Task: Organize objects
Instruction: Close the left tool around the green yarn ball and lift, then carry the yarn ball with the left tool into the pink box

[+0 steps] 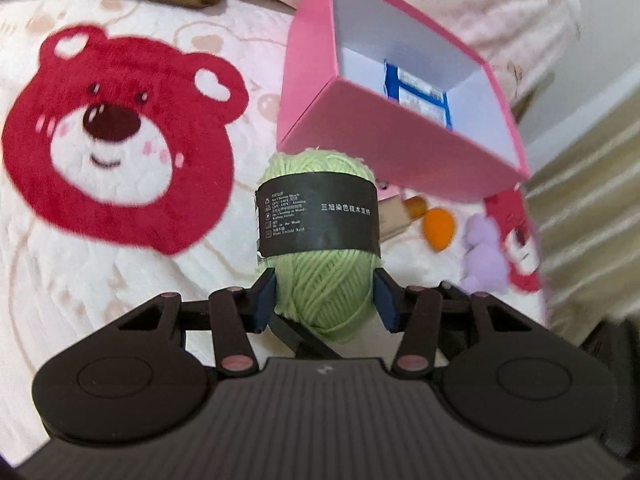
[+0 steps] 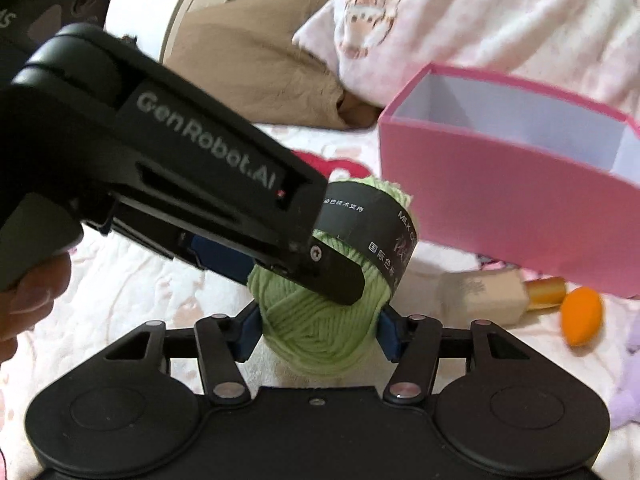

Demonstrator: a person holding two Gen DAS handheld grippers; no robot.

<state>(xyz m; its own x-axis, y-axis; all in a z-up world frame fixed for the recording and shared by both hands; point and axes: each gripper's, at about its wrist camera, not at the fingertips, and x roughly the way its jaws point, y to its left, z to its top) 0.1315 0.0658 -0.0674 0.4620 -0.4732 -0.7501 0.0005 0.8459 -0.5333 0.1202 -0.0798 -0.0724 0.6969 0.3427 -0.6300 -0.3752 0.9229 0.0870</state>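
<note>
A ball of light green yarn (image 1: 320, 280) with a black paper band is held above the bed. My left gripper (image 1: 325, 300) is shut on its lower half, blue pads pressing both sides. My right gripper (image 2: 316, 330) is also shut on the same green yarn (image 2: 316, 332), from another side. The left gripper's body (image 2: 180, 184) crosses the right wrist view and covers part of the yarn. An open pink box (image 1: 360, 136) with a white inside stands just beyond the yarn; it also shows in the right wrist view (image 2: 500, 208). A blue-and-white packet (image 1: 416, 92) lies in it.
The bed cover carries a large red bear face (image 1: 120, 136). Past the box lie an orange egg-shaped sponge (image 1: 440, 228), a purple plush (image 1: 484, 256), a red plush item (image 1: 516, 236), a beige box (image 2: 480, 292) and a gold tube (image 2: 546, 290). Brown and pink pillows (image 2: 260, 68) lie behind.
</note>
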